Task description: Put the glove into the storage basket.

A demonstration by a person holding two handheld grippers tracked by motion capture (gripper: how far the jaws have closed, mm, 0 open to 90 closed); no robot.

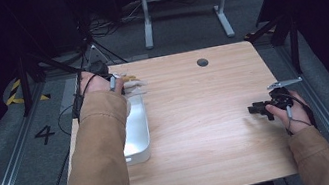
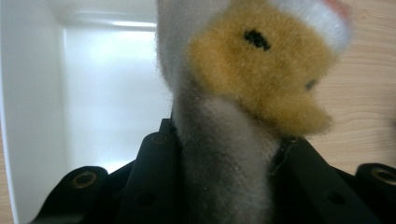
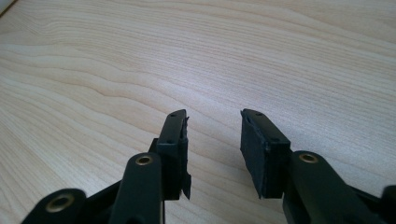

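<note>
Two grippers: your left gripper [image 2: 224, 186] pinches the plush toy [image 2: 252, 84] at ten o'clock over the white tray [image 1: 139, 127]; your right gripper [image 3: 214, 140] hovers over the bench [image 1: 207, 116] at three o'clock, fingers spread.

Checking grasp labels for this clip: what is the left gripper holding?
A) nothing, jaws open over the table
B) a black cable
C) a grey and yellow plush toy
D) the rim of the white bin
C: in the left gripper view the left gripper has its jaws closed on the grey body of the plush toy, beside the white bin.
</note>
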